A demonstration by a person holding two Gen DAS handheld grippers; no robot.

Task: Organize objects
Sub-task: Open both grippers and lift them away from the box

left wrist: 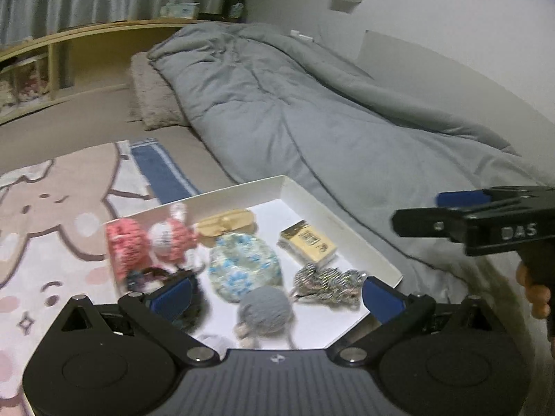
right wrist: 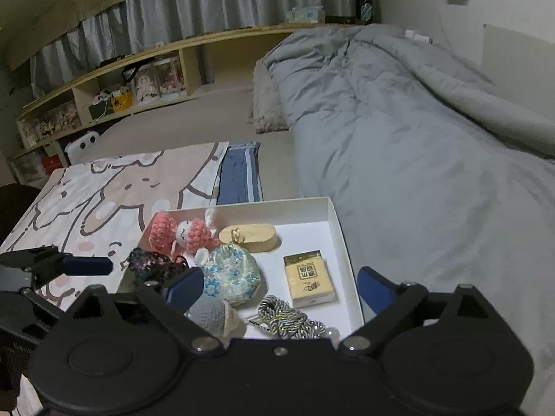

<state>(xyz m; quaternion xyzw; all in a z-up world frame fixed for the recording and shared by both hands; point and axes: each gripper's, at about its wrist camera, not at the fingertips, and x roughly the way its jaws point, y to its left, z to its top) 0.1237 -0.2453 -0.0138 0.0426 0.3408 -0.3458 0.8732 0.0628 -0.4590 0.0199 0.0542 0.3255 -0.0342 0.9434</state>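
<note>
A white shallow box (left wrist: 333, 218) (right wrist: 338, 228) lies on the bed. It holds a pink crochet doll (left wrist: 152, 239) (right wrist: 180, 232), a wooden oval piece (left wrist: 227, 228) (right wrist: 251, 237), a blue floral pouch (left wrist: 244, 265) (right wrist: 232, 275), a yellow packet (left wrist: 308, 246) (right wrist: 310, 279), a silver braided cord (left wrist: 327, 282) (right wrist: 288, 322), a grey knitted ball (left wrist: 265, 308) (right wrist: 210, 313) and a dark crochet piece (left wrist: 152, 277) (right wrist: 152, 265). My left gripper (left wrist: 277, 294) is open above the box's near end. My right gripper (right wrist: 279, 286) is open above the box, and it shows from the side in the left wrist view (left wrist: 430, 209).
A grey duvet (left wrist: 312, 111) (right wrist: 416, 138) lies right of the box. A cartoon-print blanket (left wrist: 52, 215) (right wrist: 114, 187) and a blue cloth (left wrist: 159, 170) (right wrist: 241, 173) lie to the left. A wooden shelf (right wrist: 104, 93) runs along the far side.
</note>
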